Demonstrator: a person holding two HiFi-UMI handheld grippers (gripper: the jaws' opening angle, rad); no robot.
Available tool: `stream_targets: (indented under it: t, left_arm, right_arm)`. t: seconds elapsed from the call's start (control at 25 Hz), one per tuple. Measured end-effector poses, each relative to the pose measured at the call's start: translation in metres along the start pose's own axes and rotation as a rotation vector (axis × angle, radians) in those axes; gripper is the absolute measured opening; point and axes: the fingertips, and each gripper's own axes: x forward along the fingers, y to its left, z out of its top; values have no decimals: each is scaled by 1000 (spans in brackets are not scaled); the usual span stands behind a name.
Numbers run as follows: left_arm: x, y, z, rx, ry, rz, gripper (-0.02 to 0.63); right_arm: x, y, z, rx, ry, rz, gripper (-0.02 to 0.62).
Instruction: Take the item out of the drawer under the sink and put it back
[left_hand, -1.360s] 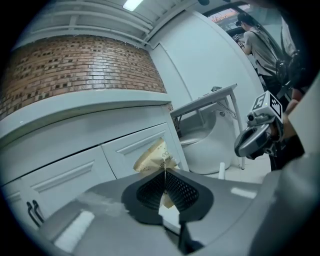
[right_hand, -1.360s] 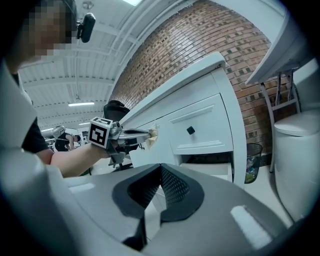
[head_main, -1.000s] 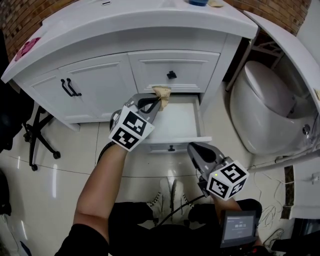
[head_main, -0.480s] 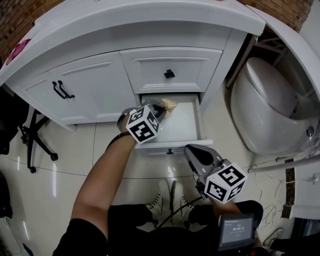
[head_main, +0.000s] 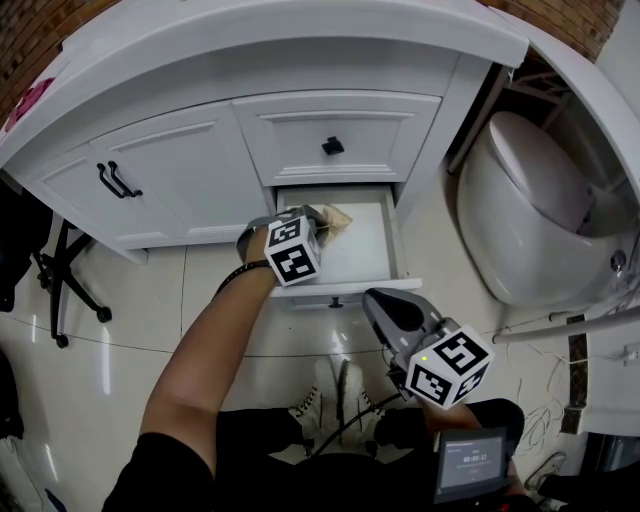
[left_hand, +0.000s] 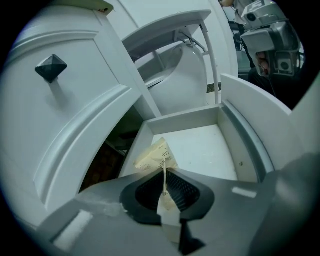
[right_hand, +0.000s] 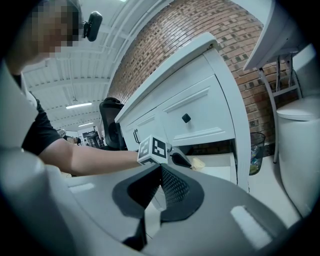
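Observation:
A small cream packet (left_hand: 156, 159) with printed text is pinched in my left gripper (head_main: 322, 226), which is shut on it. The packet (head_main: 338, 222) hangs low over the inside of the open white drawer (head_main: 394, 245) below the vanity's upper drawer (head_main: 336, 128). In the left gripper view the drawer floor (left_hand: 210, 150) lies just beneath the packet. My right gripper (head_main: 384, 309) is shut with nothing in it, held in front of the drawer's face, near the person's knees. In the right gripper view the left gripper (right_hand: 181, 160) and packet (right_hand: 198, 163) show at the drawer.
A white toilet (head_main: 530, 215) stands to the right of the vanity. Double cabinet doors with black handles (head_main: 115, 180) are to the left. A black chair base (head_main: 60, 285) sits on the tiled floor at far left. A bin (right_hand: 256, 151) stands beside the cabinet.
My left gripper has carried the packet down from the drawer's back edge into the open drawer. The right gripper has barely shifted.

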Motion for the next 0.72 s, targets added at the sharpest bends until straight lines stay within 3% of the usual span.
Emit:
stream_targets:
  t: [0.12,0.4,0.72]
  left_arm:
    - [-1,1,5,-3,-15,2,64]
    - [-12,5,4,-24,-17,16,54]
    - [-69,21,49,-108,-155,112,6]
  right_arm:
    - [-1,0,1,0,-3,0,8]
    - [-3,1,2,-3,-8,-1,8]
    - [-14,2,11,-12,-26,-25,8]
